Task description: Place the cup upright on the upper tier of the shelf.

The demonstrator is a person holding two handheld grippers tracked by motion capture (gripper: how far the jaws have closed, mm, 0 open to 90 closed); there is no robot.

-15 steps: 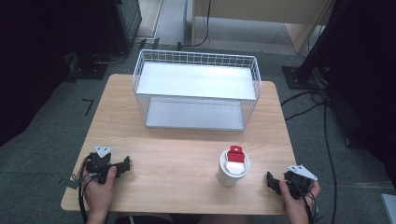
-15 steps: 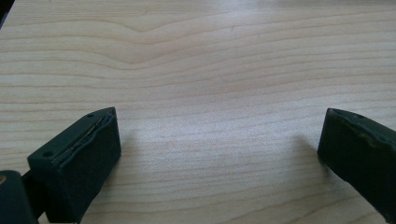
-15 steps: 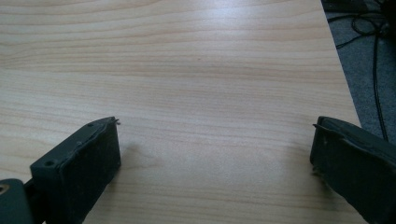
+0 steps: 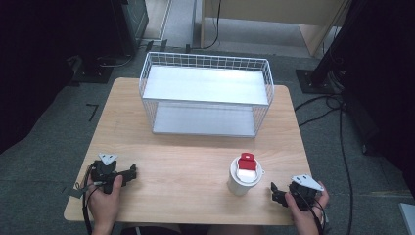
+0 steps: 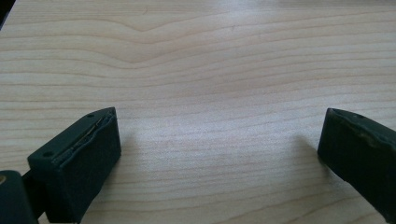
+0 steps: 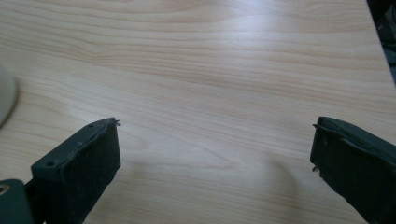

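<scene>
From the high view, a pale wooden bench (image 4: pixel 195 152) carries a white wire-mesh two-level basket rack (image 4: pixel 205 93) at its far side. A white cylindrical cup with a red-and-white lid (image 4: pixel 243 175) stands near the front right, just beside the right gripper (image 4: pixel 278 192), which a hand (image 4: pixel 306 215) holds at the front edge. The left gripper (image 4: pixel 128 174) rests at the front left, well apart from the cup.

In the left gripper view, the left gripper's (image 5: pixel 219 149) black jaws stand spread wide over bare wood.

In the right gripper view, the right gripper's (image 6: pixel 215 149) jaws are likewise spread, with nothing between them; the cup's pale edge (image 6: pixel 5 100) shows at far left.
</scene>
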